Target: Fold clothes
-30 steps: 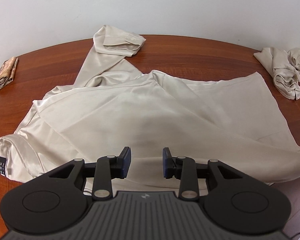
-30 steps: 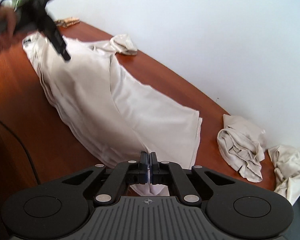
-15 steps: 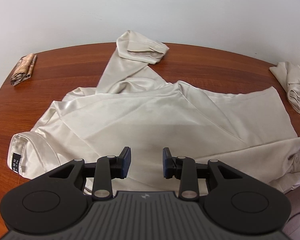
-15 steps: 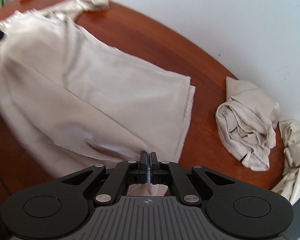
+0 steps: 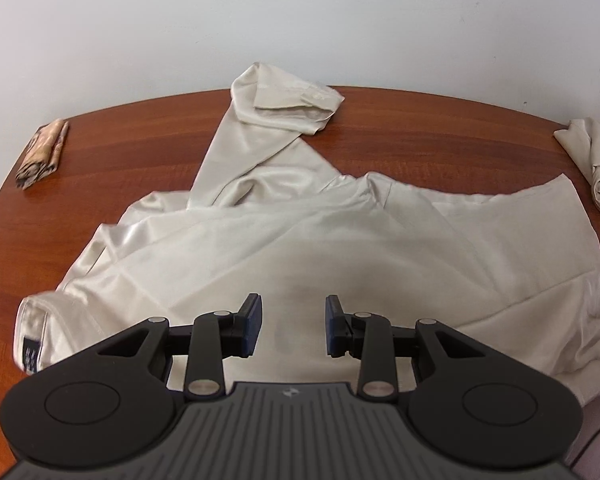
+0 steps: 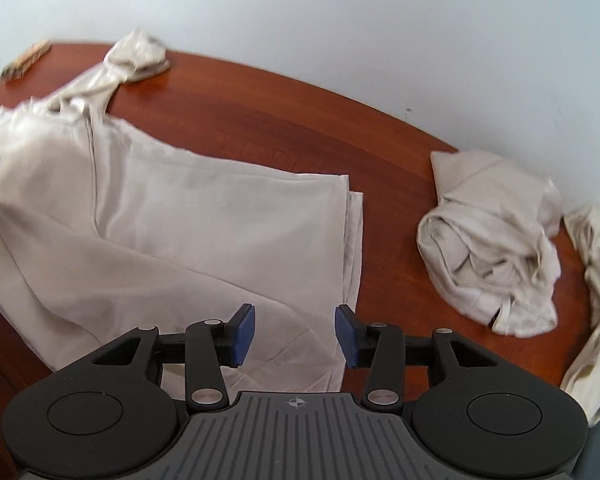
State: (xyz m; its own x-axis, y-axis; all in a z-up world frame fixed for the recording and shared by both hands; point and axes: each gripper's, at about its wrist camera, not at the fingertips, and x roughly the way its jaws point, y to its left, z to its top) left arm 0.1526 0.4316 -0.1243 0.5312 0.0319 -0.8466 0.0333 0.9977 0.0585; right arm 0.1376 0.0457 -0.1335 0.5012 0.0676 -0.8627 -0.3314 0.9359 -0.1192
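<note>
Cream shirt (image 6: 188, 216) (unheld) below opening right gripper (image 6: 295, 330)

Your left wrist camera is looking steeply down, close over the shirt (image 5: 300, 240) just beyond its fingers (image 5: 252, 320). Your right wrist camera is facing the hem end, equally near. Both are sharing the shirt, the table (image 6: 260, 120) and the wall.

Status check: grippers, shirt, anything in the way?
Left gripper open, empty. Right gripper opening, pads off cloth. Shirt part-folded, one sleeve out. Crumpled garments beside, clear.
</note>
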